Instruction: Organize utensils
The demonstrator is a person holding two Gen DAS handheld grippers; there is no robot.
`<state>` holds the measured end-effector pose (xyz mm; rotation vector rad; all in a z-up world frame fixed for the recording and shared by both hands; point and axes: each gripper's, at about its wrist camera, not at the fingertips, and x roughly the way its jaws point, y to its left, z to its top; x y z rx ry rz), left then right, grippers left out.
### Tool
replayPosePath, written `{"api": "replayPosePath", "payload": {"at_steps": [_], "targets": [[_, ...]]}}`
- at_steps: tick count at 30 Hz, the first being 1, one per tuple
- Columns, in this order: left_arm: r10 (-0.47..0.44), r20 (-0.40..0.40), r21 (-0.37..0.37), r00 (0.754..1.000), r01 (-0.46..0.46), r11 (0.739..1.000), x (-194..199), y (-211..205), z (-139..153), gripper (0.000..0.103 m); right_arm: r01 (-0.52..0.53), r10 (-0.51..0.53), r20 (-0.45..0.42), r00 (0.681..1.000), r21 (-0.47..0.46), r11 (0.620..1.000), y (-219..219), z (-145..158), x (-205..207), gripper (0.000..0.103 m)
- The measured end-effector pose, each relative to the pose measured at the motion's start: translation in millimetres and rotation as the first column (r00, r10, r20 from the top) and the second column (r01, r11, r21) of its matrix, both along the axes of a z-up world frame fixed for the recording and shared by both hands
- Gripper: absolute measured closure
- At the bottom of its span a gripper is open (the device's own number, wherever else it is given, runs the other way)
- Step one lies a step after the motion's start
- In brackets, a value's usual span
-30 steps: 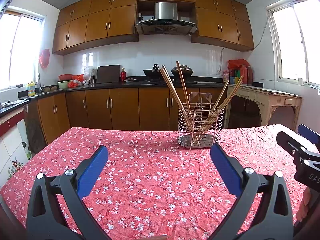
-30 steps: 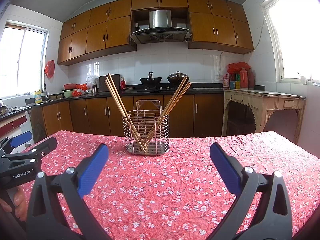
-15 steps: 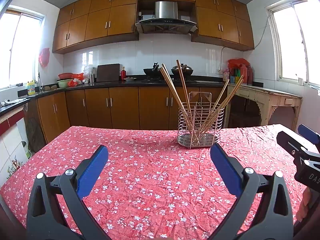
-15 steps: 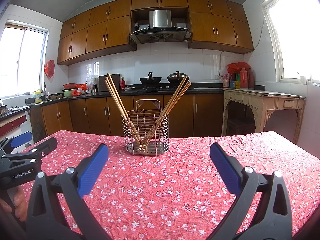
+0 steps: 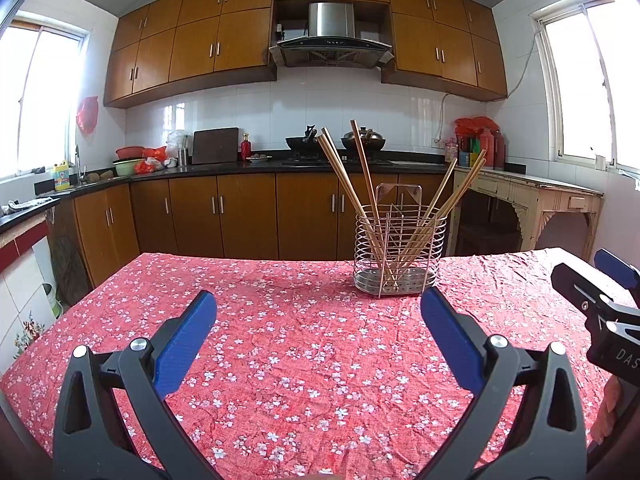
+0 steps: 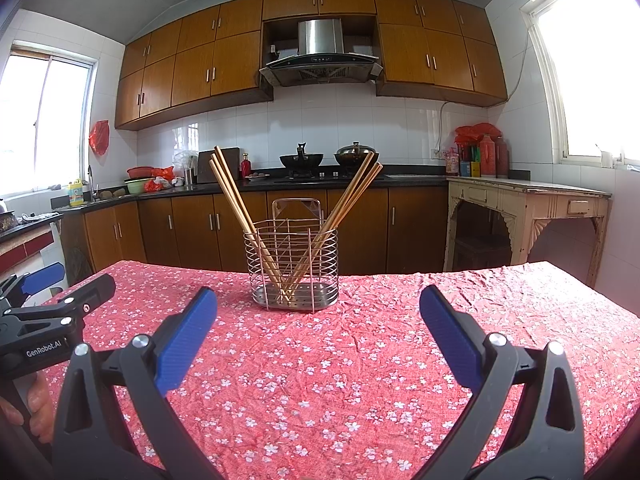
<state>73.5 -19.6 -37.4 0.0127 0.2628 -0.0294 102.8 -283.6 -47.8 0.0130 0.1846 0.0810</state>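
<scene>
Red cloth (image 5: 304, 344) with white flowers covers the desk in a kitchen with brown cupboards (image 6: 224, 68). "GenRobot.AI" is written on the left gripper (image 5: 318, 318). Both it and the right gripper (image 6: 318, 312) are spread wide, empty. Chopsticks (image 6: 236, 208) stand in a wire basket (image 6: 295, 268) ahead of both.

left gripper (image 6: 44, 344): white "GenRobot.AI" on its black body, right wrist view | right gripper (image 5: 612, 344): white "DAS", cut off at frame edge, left wrist view | other labels too small to read
</scene>
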Motion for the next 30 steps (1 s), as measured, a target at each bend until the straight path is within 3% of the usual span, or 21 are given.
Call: {"api": "replayPosePath", "payload": {"at_steps": [30], "targets": [[0.011,0.001,-0.011,1.0,-0.011,1.0,-0.2,4.0,-0.5,0.002,0.001,-0.001,0.0,1.0,0.001,1.0,-0.2,0.2,0.6,0.004]]}}
